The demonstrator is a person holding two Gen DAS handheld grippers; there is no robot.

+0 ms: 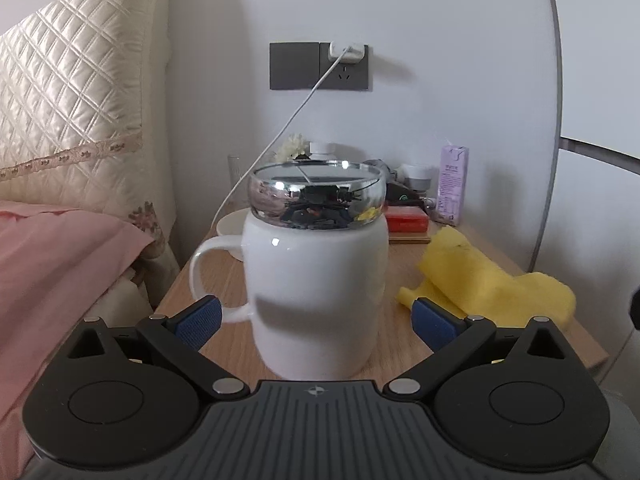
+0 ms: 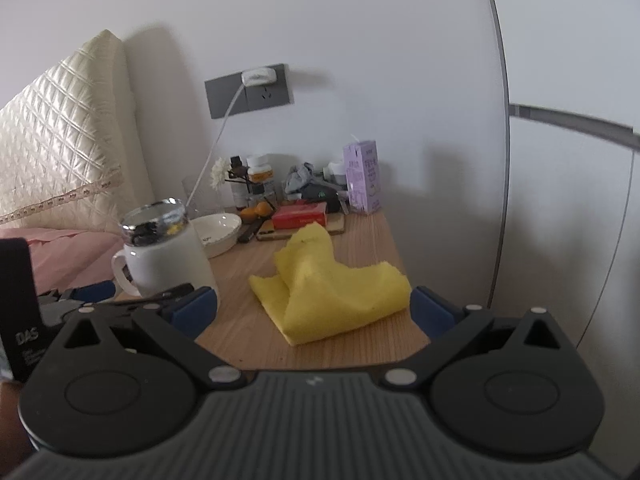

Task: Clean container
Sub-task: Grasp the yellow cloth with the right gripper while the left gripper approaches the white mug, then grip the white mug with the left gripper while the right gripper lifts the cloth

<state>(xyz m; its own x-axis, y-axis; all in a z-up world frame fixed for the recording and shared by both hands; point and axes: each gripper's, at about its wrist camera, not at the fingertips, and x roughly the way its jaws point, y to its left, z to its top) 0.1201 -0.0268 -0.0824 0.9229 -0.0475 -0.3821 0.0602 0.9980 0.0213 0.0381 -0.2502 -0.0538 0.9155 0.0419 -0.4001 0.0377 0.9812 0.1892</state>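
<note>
1 mug (image 1: pixel 316 292); 1 yellow cloth (image 2: pixel 332 292); 2 grippers spread wide.

Bedroom: quilted headboard (image 1: pixel 76 92) beside a cluttered nightstand (image 2: pixel 360 240).

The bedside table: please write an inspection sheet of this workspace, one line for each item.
Surface: wooden bedside table, crowded at the back.
Job's things: white mug with a shiny lid, upright; yellow cloth crumpled to its right.
Clutter: white dish, red box, purple carton, bottles, flower.
Grippers: left hand-held gripper open, fingers either side of the mug, apart from it; right hand-held gripper open before the cloth.
Cables: white charger cable from the wall socket.
Surroundings: quilted headboard, pink bedding, white wall.
</note>
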